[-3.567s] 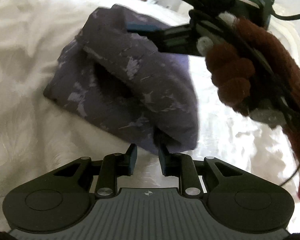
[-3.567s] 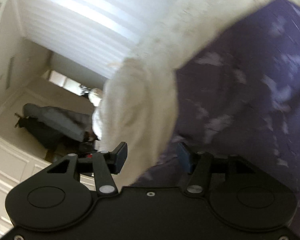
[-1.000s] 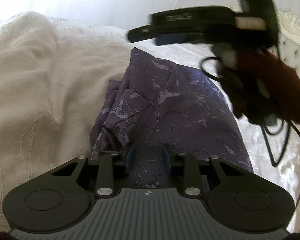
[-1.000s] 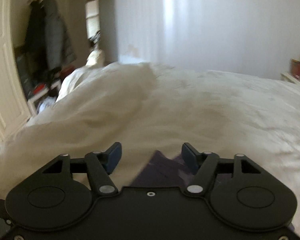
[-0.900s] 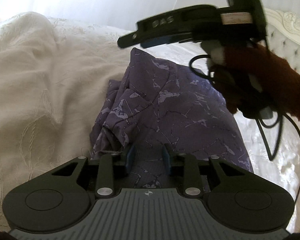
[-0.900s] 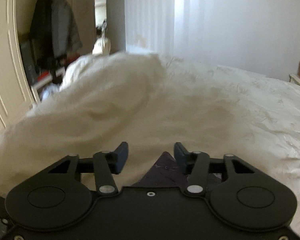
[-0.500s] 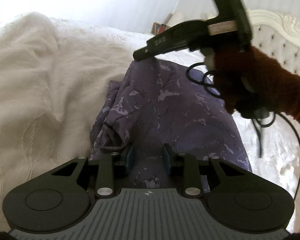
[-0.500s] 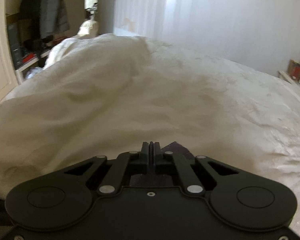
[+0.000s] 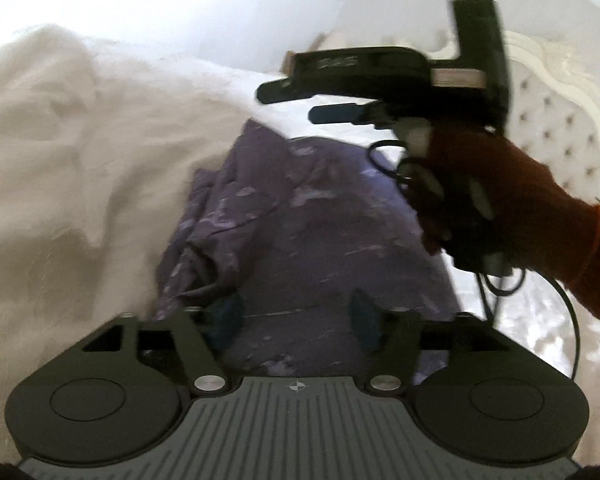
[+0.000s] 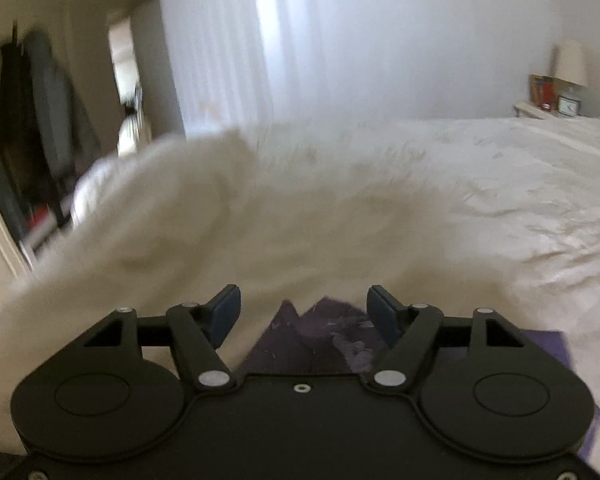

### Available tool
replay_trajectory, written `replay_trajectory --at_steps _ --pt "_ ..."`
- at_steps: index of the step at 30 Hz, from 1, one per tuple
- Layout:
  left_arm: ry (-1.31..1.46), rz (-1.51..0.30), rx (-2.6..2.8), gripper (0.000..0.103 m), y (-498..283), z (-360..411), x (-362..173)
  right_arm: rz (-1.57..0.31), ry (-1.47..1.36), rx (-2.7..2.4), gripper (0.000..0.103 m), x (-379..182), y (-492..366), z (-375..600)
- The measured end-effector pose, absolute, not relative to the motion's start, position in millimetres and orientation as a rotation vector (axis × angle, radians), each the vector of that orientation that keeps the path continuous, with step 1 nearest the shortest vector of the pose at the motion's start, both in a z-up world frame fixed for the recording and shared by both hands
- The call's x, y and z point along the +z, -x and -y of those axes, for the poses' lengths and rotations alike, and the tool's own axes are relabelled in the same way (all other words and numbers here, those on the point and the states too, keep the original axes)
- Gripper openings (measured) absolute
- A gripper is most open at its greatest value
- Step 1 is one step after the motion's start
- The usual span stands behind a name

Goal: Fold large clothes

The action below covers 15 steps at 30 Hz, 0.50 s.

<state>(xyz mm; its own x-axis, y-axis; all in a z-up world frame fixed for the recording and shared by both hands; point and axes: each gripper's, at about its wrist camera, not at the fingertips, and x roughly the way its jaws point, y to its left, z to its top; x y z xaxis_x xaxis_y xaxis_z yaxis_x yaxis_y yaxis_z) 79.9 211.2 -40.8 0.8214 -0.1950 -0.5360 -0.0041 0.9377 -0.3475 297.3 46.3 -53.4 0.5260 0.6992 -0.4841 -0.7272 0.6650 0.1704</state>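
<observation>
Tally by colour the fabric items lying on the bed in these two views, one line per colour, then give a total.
Purple patterned: 1, the garment
White or cream: 1, the bedding, bunched beside it
Total: 2

Cream duvet (image 10: 380, 208) fills mid-frame, bunched at 9 o'clock; tufted white headboard (image 9: 556, 120) at 2 o'clock; lamp (image 10: 571, 65) w/ small clock (image 10: 568, 105) at 2 o'clock; dark coats (image 10: 40, 128) — 10 o'clock, blurred.
</observation>
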Motion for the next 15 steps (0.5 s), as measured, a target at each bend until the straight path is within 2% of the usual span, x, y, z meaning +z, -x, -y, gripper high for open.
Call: replay_trajectory --at_steps 4,8,13,15 --pt "0.274 -0.561 -0.113 0.076 -77.4 -204.0 -24.5 -0.511 -0.016 0.785 0.089 -43.3 -282.8 7.3" --pt "0.284 -0.557 -0.110 0.079 -82.9 -209.1 -14.5 -0.551 -0.091 0.648 0.090 -54.8 -282.9 64.1" --pt "0.300 -0.584 -0.103 0.079 -99.6 -219.1 -10.0 -0.678 -0.341 0.514 0.090 -92.4 -293.2 130.6" --pt "0.287 -0.594 -0.096 0.083 -103.0 -222.7 -9.2 -0.720 -0.440 0.499 0.090 -108.4 -297.3 146.0"
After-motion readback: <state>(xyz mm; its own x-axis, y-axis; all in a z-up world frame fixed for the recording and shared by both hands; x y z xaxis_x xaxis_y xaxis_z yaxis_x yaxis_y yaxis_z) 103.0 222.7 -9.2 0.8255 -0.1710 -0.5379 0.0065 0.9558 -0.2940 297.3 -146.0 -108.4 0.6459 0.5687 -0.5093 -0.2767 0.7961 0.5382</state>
